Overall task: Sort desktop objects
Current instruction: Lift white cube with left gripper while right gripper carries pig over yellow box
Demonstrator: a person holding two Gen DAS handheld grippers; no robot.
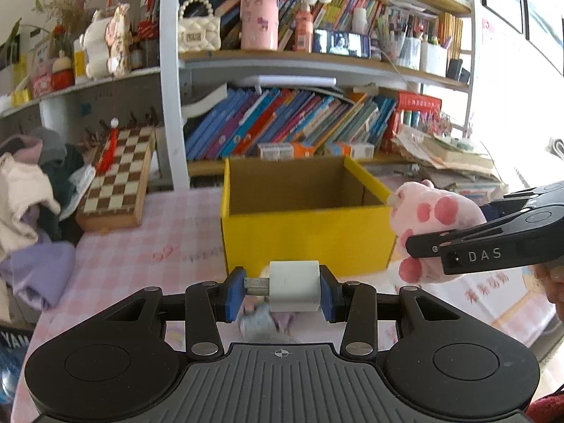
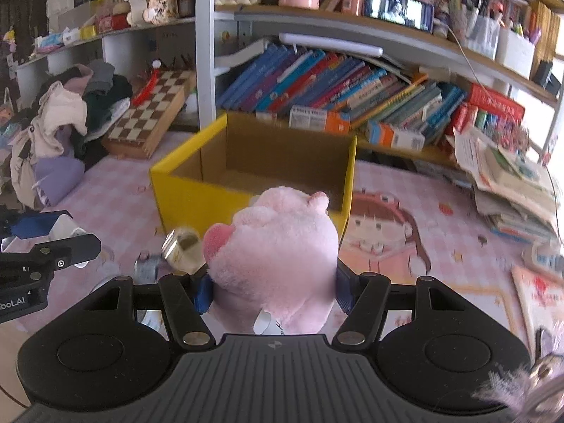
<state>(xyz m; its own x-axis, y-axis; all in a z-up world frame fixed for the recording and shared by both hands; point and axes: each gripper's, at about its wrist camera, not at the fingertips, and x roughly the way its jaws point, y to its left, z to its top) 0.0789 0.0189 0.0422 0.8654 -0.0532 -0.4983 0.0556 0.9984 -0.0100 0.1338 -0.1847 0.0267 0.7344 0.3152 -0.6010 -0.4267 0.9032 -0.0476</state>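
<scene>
My left gripper (image 1: 280, 290) is shut on a white charger plug (image 1: 294, 290), whose metal prongs point left against the blue pad. An open yellow cardboard box (image 1: 310, 239) stands just beyond it on the pink tablecloth. At the right of the left wrist view, my right gripper (image 1: 416, 246) carries a pink plush toy (image 1: 435, 218) beside the box's right corner. In the right wrist view, the right gripper (image 2: 273, 290) is shut on that plush toy (image 2: 278, 246), in front of the yellow box (image 2: 197, 190). The left gripper (image 2: 67, 246) shows at the left edge.
A roll of tape (image 2: 181, 252) lies on the cloth near the plush. A chessboard case (image 1: 120, 179) leans at the back left beside a heap of clothes (image 1: 31, 190). Shelves of books (image 1: 289, 123) stand behind the box. Stacked papers (image 2: 511, 176) lie at the right.
</scene>
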